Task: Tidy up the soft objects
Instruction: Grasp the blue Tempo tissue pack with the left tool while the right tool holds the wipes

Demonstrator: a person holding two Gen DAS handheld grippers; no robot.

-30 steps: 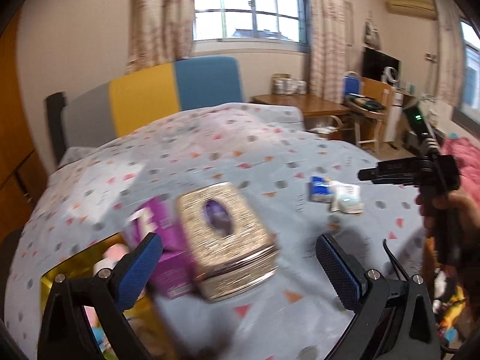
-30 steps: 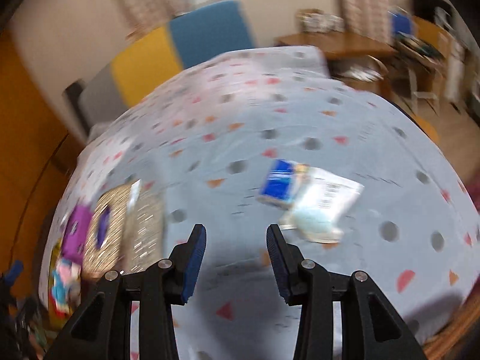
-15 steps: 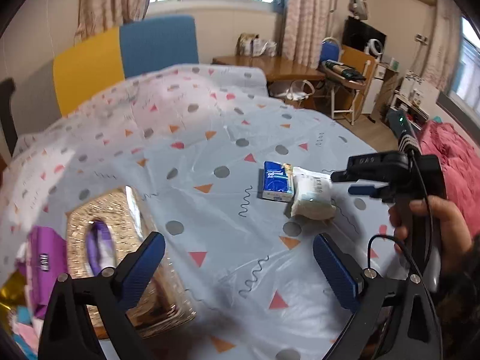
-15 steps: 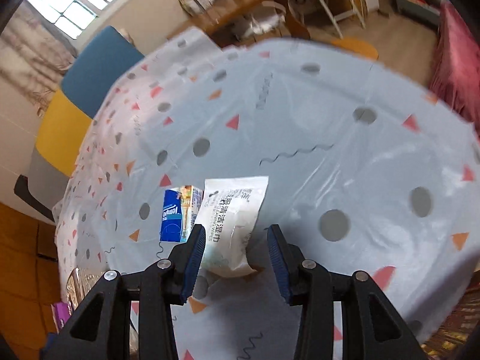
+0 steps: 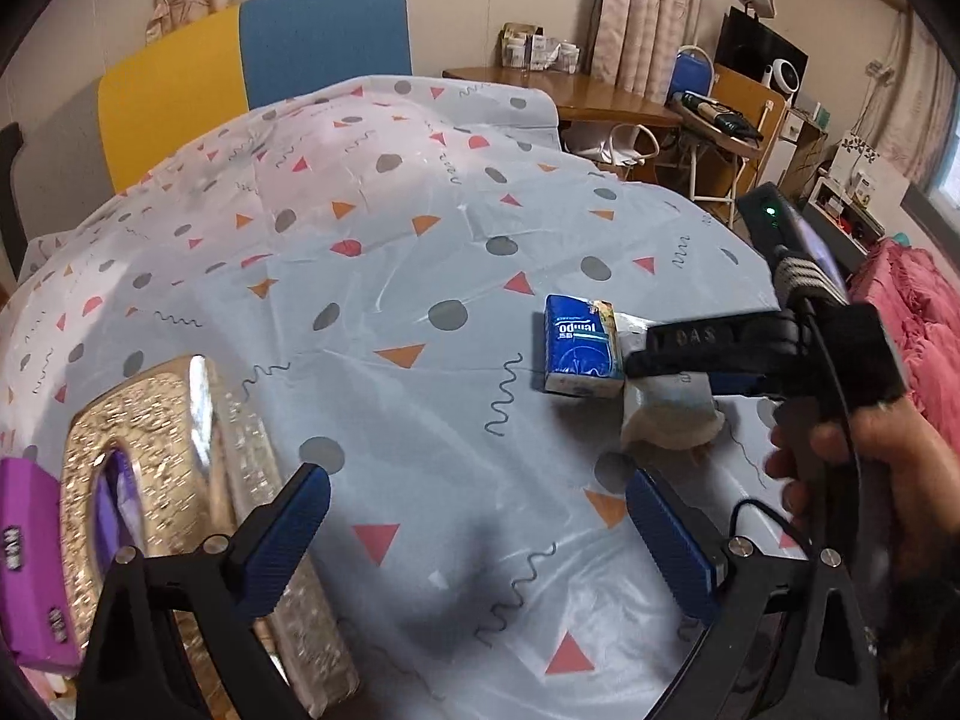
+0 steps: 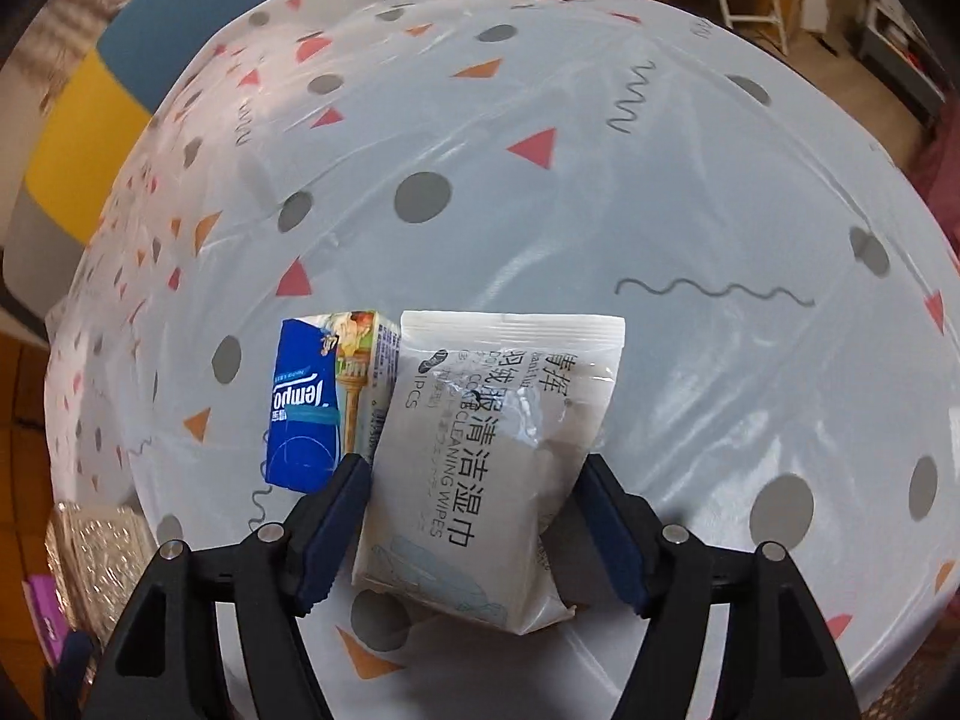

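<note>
A white pack of cleaning wipes [image 6: 480, 456] lies on the patterned tablecloth [image 6: 600, 228], touching a blue Tempo tissue pack [image 6: 306, 402] on its left. My right gripper [image 6: 474, 516] is open with its blue pads on either side of the wipes pack's near end. In the left wrist view the tissue pack [image 5: 579, 351] and the wipes pack [image 5: 666, 420] lie at right under the right gripper [image 5: 690, 354]. My left gripper [image 5: 480, 531] is open and empty above the cloth. A glittery gold tissue box [image 5: 180, 480] stands at left.
A purple pack [image 5: 30, 564] lies against the gold box's left side. Yellow and blue chair backs [image 5: 252, 66] stand behind the table. A wooden desk [image 5: 570, 96] and chairs are at the back right. The table's far edge drops off at right.
My right gripper has come down closer over the wipes pack, its pads now straddling it. The left gripper has swung right, away from the gold box, toward the two packs.
</note>
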